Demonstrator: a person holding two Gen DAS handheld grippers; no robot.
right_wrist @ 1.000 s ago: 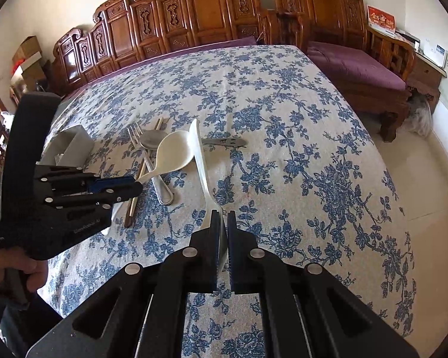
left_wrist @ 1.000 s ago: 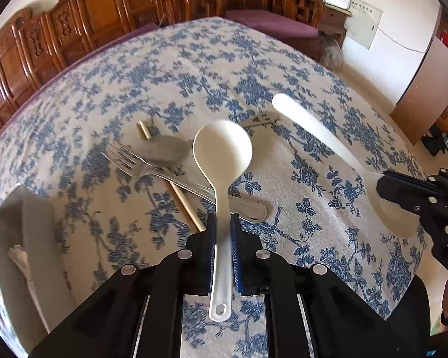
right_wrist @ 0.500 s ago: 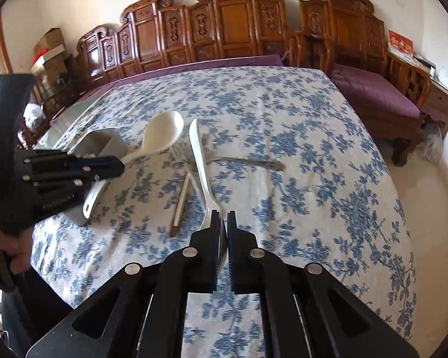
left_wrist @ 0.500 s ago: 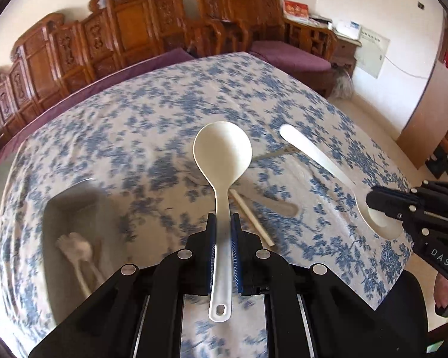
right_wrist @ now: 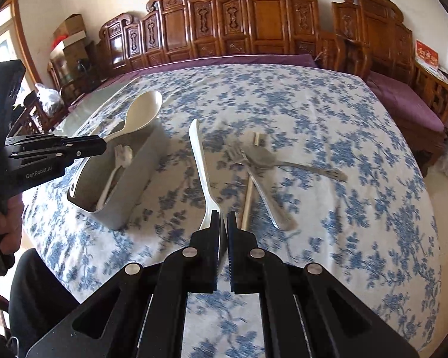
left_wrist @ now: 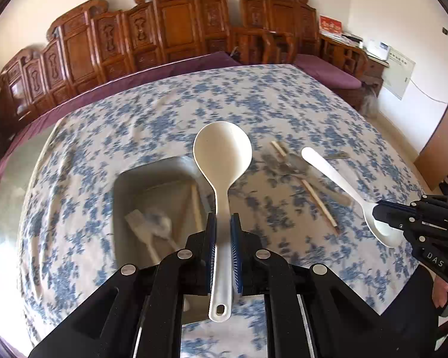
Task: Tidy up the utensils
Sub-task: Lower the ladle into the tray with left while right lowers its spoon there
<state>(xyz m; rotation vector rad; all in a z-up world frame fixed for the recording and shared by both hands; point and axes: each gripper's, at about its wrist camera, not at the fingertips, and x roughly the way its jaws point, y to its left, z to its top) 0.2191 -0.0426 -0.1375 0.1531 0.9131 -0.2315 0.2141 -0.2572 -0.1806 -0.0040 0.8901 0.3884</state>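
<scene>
My left gripper point(left_wrist: 222, 223) is shut on the handle of a large white ladle point(left_wrist: 222, 155), whose bowl points forward and hangs above the right rim of the grey utensil box point(left_wrist: 118, 197). In the right wrist view the ladle point(right_wrist: 143, 110) and left gripper point(right_wrist: 101, 146) hover over that box point(right_wrist: 134, 191). My right gripper point(right_wrist: 223, 217) is shut on the bowl of a slim white spoon point(right_wrist: 198, 161), its handle pointing away. From the left wrist view, the right gripper point(left_wrist: 377, 208) holds that spoon point(left_wrist: 334, 176) above the cloth.
A metal fork point(right_wrist: 262, 191), a metal spoon point(right_wrist: 262, 158) and a chopstick point(right_wrist: 248, 200) lie on the blue-flowered tablecloth right of the box. White plastic cutlery point(left_wrist: 146, 232) and a chopstick lie inside the box. Carved wooden chairs line the far edge.
Both grippers have travelled left with their spoons. The ladle has gone from above the loose cutlery to above the box, which has come into full view.
</scene>
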